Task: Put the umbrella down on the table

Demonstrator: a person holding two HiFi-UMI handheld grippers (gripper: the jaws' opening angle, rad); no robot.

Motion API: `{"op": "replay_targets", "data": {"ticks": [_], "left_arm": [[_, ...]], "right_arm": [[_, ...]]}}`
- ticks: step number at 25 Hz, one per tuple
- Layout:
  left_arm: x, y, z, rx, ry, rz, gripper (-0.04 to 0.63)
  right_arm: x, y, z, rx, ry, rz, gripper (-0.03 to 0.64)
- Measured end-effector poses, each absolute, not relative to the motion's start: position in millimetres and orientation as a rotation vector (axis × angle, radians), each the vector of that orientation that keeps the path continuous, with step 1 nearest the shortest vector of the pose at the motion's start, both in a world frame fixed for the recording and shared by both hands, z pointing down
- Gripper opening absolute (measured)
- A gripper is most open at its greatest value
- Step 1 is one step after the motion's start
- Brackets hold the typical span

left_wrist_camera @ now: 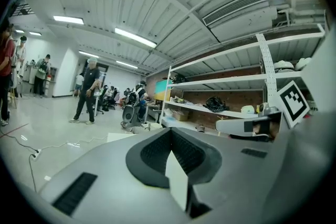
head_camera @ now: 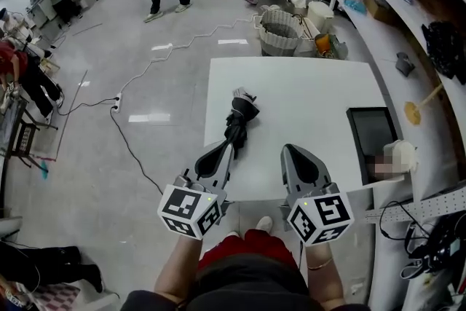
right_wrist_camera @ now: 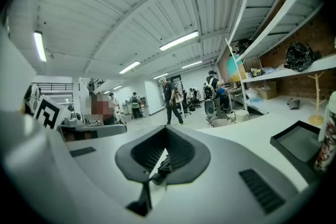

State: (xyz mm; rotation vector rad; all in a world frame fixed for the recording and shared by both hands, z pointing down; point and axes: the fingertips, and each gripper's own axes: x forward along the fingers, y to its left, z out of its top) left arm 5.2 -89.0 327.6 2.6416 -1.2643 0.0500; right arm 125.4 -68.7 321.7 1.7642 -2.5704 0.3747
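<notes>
Umbrella (head_camera: 239, 120) lies flat on the white table (head_camera: 313, 91), folded up and black, so the job looks done. That would be why both grippers are shut and hold nothing.

The left gripper (head_camera: 224, 149) has its jaws pinched together. Its own view shows only white table in the gap behind the tips. The umbrella's near end sits right by those tips and runs away ahead of them.

The right gripper (head_camera: 290, 151) is clenched and empty too, with the umbrella off to the left of its jaws. Its own view shows something dark through the gap, likely the umbrella (right_wrist_camera: 160, 165).

A black tray (head_camera: 371, 131) lies to the right of those jaws. Only the head view shows the whole umbrella.
</notes>
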Motion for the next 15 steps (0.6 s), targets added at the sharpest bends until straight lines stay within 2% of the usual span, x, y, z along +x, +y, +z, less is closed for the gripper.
{"op": "replay_targets", "data": {"ticks": [15], "left_arm": [[-36.2,-39.7,311.7,2.655,-1.265,-0.011,0.012]], "right_arm": [[90.4,-17.9,302.6,1.811,-2.590,0.325,0.018]]}}
